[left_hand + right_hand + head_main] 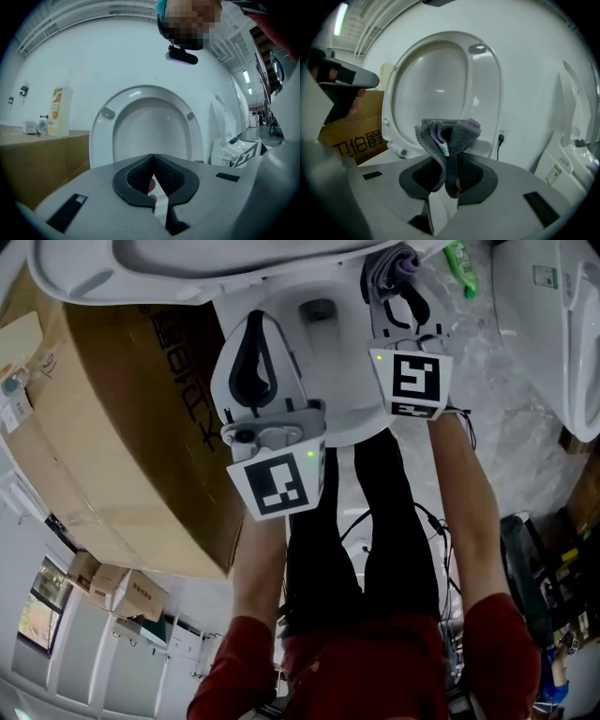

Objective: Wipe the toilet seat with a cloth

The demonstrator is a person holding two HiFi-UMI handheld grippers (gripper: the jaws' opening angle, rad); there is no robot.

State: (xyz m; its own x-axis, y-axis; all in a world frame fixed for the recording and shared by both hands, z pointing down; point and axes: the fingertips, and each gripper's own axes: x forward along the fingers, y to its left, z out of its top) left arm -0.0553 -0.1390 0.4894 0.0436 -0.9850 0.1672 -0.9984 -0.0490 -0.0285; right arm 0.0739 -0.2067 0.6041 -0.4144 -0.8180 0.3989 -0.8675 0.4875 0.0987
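The white toilet's seat (101, 136) stands raised, its underside with two grey bumpers facing me; it also shows in the right gripper view as the seat (485, 89). From the head view I look down on the bowl rim (354, 423). My right gripper (449, 164) is shut on a crumpled grey and purple cloth (450, 136), which sticks up from the jaws. From above, the cloth (392, 266) hangs over the bowl's far right side. My left gripper (153, 161) is shut with nothing between its pads. It hovers as the left gripper (255, 329) over the bowl's left side.
A large cardboard box (112, 427) stands tight against the toilet's left, with a bottle (60, 111) on top. A green bottle (461, 263) lies on the floor at the right. Another white toilet (553, 324) stands further right. A plug (500, 138) sits in the wall.
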